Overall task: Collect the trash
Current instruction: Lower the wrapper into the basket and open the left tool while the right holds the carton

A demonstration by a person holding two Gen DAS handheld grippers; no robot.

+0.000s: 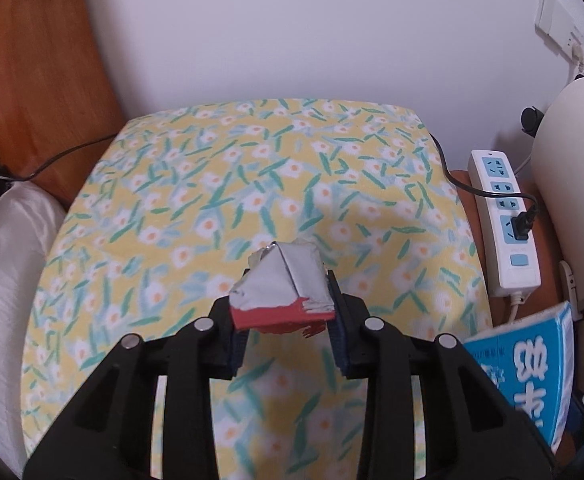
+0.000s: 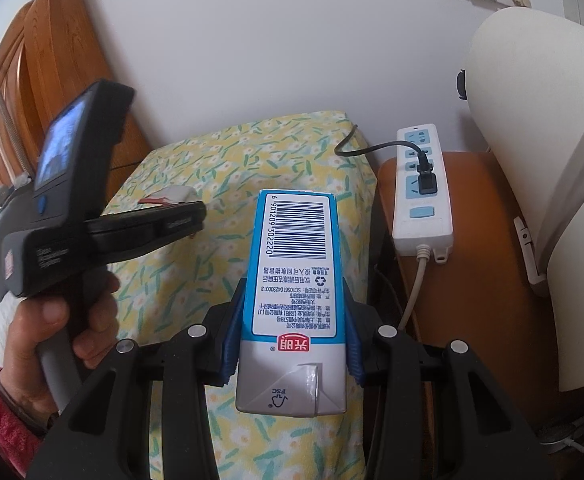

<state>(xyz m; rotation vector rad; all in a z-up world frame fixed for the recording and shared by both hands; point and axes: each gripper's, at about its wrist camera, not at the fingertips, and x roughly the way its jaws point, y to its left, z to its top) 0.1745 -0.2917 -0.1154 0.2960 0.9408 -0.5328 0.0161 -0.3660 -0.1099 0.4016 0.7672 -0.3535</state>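
Wrapper, crumpled silver with a red torn edge, pinched between the pads of the left gripper, held above the flowered cloth. Milk carton, blue and white, barcode side up, clamped lengthwise in the right gripper, sticking out forward past the fingertips. Beside the cloth, on the orange stand, a white power strip with a black plug in it.

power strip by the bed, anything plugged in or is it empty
In use: one black plug sits in a socket of the power strip; the other visible sockets are empty.
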